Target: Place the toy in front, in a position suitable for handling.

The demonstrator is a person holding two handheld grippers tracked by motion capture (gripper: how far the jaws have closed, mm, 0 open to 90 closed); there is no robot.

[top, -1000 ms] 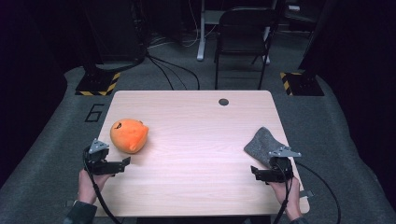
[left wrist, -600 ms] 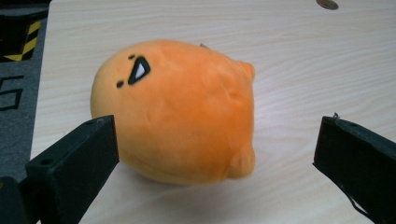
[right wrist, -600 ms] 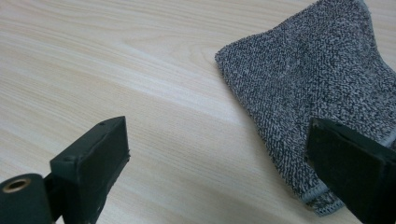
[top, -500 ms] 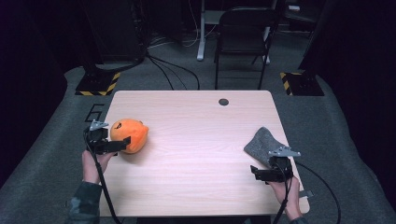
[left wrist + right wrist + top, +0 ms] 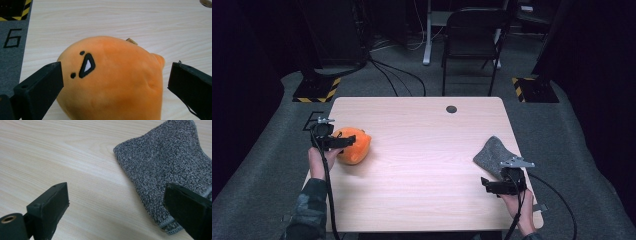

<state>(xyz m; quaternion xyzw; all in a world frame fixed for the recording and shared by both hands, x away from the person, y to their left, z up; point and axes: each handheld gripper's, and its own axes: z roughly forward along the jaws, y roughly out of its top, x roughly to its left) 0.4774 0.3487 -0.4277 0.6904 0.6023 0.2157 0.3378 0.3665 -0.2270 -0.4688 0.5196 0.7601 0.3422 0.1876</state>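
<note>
An orange plush toy (image 5: 358, 148) with a small black face lies near the left edge of the wooden table (image 5: 427, 150). My left gripper (image 5: 350, 142) is open around the plush (image 5: 112, 82): in the left gripper view (image 5: 115, 72) one jaw stands on each side, the left close to it and the right a little apart. A grey knitted cloth (image 5: 492, 152) lies flat at the table's right edge. My right gripper (image 5: 484, 183) hovers open just in front of it. In the right gripper view (image 5: 117, 192) the cloth (image 5: 165, 165) sits ahead, toward the right jaw.
A round dark grommet (image 5: 451, 109) is set near the table's far edge. Beyond the table stand a black chair (image 5: 474, 30) and two hazard-striped bases (image 5: 317, 90) on grey carpet. Cables trail from both grippers over the near edge.
My left gripper has moved forward along the table's left side and now straddles the orange plush. The right gripper and the cloth have stayed still.
</note>
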